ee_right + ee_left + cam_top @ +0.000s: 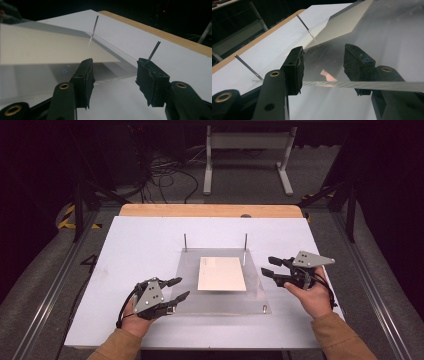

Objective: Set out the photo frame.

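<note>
- While the left gripper (pixel 176 288) flanked the clear plate's (pixel 220 306) edge, fingers spread, likely to steady it.
- Right gripper (pixel 268 268) hovered beside the plate, fingers spread, holding nothing.
- Paper (pixel 221 274) lay between the pins (pixel 185 242).

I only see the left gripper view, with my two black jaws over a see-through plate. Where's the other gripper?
Observer: The right gripper is just beside the plate's right edge, jaws open with nothing between them.
Operator: Is there something at the plate's near right corner?
Observer: Yes, a small screw sits there.
Operator: What's behind the table?
Observer: A white stand on the floor, with cables to its left.
</note>
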